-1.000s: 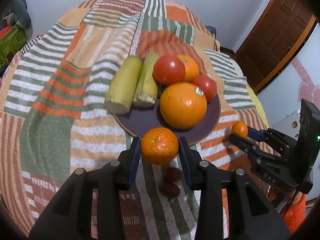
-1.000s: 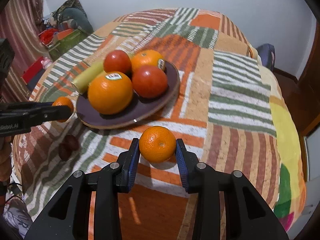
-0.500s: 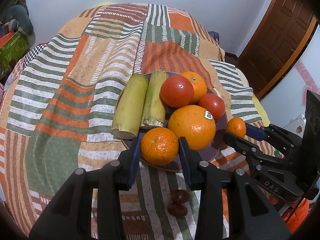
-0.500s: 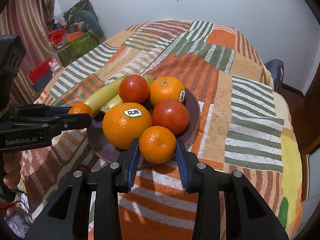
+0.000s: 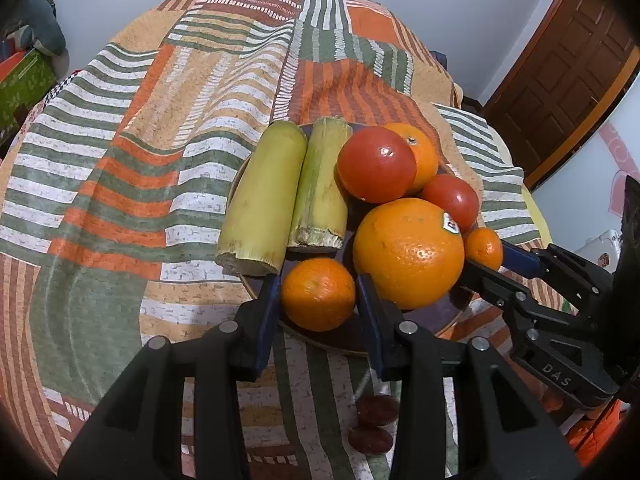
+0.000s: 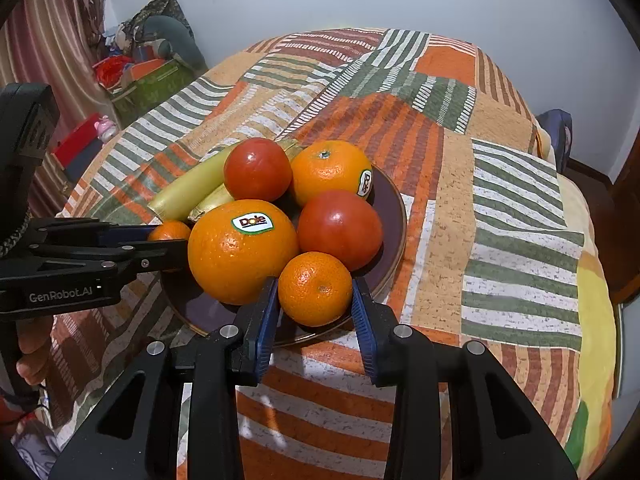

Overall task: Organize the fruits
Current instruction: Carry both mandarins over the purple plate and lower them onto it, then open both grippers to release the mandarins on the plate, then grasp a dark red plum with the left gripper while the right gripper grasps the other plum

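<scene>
Both tangerine-holding grippers (image 5: 318, 300) (image 6: 314, 292) now over plate (image 6: 394, 216), angled downward

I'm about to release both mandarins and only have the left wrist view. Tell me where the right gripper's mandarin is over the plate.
Observer: The right gripper is shut on the right-hand mandarin, which is over the plate's near rim, against the front tomato. I cannot tell if it touches the plate.
Operator: Report free room there.
Observer: Bare plate shows to the right of that tomato, out to the rim.
Operator: Check my left gripper from that side.
Observer: The left gripper holds the left-hand mandarin at the plate's left edge, beside the big orange.
</scene>
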The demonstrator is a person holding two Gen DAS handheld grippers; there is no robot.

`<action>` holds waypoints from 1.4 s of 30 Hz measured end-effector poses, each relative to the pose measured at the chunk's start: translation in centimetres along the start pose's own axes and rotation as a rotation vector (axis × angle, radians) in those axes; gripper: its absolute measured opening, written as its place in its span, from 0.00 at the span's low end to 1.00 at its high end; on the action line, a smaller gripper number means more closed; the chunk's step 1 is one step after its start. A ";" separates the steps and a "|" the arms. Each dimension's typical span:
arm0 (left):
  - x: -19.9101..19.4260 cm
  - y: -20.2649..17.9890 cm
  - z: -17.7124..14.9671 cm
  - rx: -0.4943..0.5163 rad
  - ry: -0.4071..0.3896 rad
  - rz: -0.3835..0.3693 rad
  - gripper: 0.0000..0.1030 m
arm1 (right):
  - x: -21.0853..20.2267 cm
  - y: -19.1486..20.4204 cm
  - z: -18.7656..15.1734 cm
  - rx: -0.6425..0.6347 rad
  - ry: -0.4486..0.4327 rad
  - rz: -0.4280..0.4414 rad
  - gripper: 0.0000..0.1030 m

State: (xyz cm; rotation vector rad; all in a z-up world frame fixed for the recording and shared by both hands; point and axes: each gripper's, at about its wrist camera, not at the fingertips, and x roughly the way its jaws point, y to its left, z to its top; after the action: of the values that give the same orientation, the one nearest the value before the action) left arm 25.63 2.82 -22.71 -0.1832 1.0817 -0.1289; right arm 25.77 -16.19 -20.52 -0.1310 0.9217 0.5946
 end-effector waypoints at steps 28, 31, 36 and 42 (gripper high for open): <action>-5.1 -1.4 -4.1 0.054 -0.019 -0.008 0.38 | -4.4 2.8 -0.1 -0.030 -0.058 -0.004 0.42; -4.9 -1.8 -5.2 0.060 0.005 -0.014 0.38 | -4.8 3.0 -0.5 -0.029 -0.059 -0.002 0.42; -4.4 -2.5 -6.8 0.065 0.038 -0.031 0.38 | -5.1 3.2 -1.4 -0.023 -0.052 0.003 0.42; -3.3 -3.6 -8.0 0.090 0.066 -0.031 0.38 | -4.9 3.3 -2.6 -0.013 -0.026 0.010 0.42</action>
State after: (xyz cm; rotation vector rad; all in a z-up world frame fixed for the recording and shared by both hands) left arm 16.94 -0.78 -22.71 -0.1153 1.1362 -0.2124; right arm 19.95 -16.42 -17.79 -0.1297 0.8937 0.6104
